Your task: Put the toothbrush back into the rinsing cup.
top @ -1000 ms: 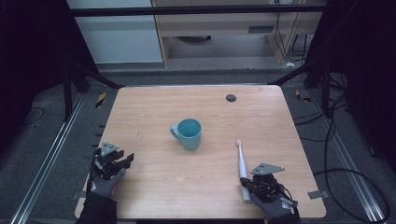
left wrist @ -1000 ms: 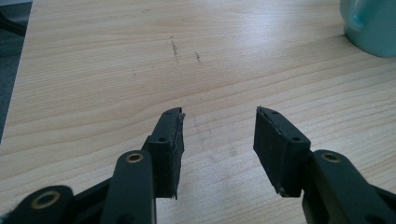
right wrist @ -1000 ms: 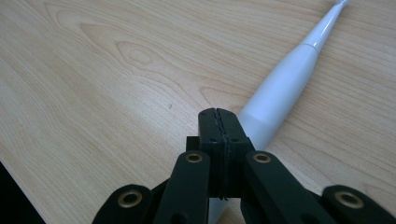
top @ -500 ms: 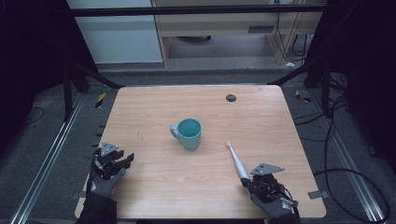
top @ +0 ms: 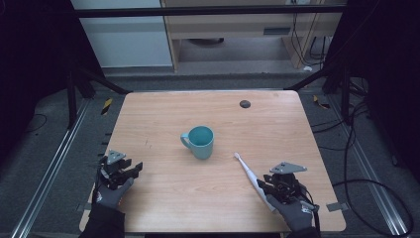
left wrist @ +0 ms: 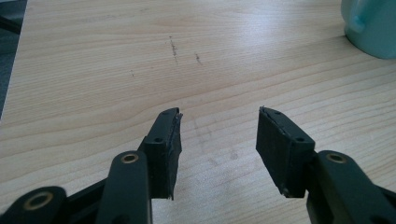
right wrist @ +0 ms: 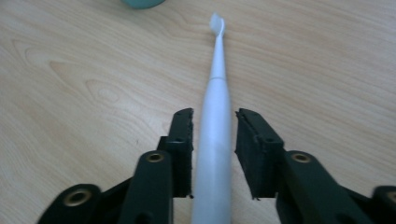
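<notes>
A white electric toothbrush (top: 246,171) lies low over the wooden table (top: 163,114), its head pointing up-left toward the teal mug (top: 200,141). My right gripper (top: 263,186) at the front right is shut on its handle; in the right gripper view the toothbrush (right wrist: 215,93) runs straight out between the two jaws of the right gripper (right wrist: 214,122), and the mug's base (right wrist: 142,3) peeks in at the top. My left gripper (top: 135,168) rests at the front left, open and empty. The left gripper (left wrist: 219,128) shows bare wood between its jaws, with the mug (left wrist: 373,28) at the upper right.
A small black round disc (top: 244,103) sits near the table's far edge. Metal rails and cables run along the floor on both sides. Bare wood stretches between the mug and the left gripper.
The toothbrush has swung in my right gripper: its head moved left, from pointing straight away to pointing toward the mug. The left gripper has stayed put.
</notes>
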Available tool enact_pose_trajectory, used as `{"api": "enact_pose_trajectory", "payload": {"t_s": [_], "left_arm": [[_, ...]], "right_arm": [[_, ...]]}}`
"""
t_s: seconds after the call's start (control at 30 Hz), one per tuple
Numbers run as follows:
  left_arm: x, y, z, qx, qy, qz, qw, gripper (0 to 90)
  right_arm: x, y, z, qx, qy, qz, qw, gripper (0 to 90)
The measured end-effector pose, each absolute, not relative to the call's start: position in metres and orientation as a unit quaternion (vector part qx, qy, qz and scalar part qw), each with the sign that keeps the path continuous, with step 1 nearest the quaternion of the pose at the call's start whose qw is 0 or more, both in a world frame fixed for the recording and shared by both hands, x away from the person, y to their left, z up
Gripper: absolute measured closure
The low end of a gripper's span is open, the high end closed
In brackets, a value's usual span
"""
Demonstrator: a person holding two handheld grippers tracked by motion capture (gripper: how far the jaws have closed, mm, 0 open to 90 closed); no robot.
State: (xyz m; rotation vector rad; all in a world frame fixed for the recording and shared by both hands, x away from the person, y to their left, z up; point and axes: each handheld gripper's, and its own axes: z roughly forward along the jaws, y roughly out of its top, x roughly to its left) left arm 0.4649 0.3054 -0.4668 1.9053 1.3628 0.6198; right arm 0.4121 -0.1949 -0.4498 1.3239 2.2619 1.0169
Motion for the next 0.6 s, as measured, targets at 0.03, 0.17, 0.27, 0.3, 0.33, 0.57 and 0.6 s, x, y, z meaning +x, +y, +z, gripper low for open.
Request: {"api": "enact_pose_trajectory", "payload": {"t_s": [0.03, 0.17, 0.27, 0.3, 0.33, 0.57, 0.6], "left_arm": [[0.465, 0.306, -0.467, 0.736, 0.526, 0.239, 0.353, 48.5], [0.466, 0.305, -0.468, 0.738, 0.524, 0.237, 0.353, 45.8], [0.466, 0.304, -0.468, 0.741, 0.520, 0.239, 0.351, 44.2], [0.466, 0.305, -0.468, 0.741, 0.520, 0.238, 0.351, 43.9], [0.466, 0.305, -0.467, 0.741, 0.520, 0.238, 0.352, 43.7], [0.466, 0.304, -0.468, 0.743, 0.518, 0.237, 0.352, 42.2], [0.466, 0.304, -0.468, 0.743, 0.518, 0.237, 0.352, 42.2]], "right_arm": [[0.415, -0.195, -0.447, 0.466, 0.795, 0.353, 0.163, 60.4], [0.420, -0.194, -0.440, 0.472, 0.796, 0.343, 0.165, 53.8], [0.423, -0.193, -0.437, 0.472, 0.804, 0.323, 0.164, 48.9], [0.424, -0.193, -0.436, 0.474, 0.805, 0.318, 0.163, 48.7], [0.425, -0.192, -0.435, 0.472, 0.806, 0.314, 0.170, 48.6], [0.431, -0.184, -0.426, 0.462, 0.821, 0.292, 0.165, 46.8], [0.431, -0.184, -0.425, 0.463, 0.822, 0.288, 0.162, 46.7]]}}
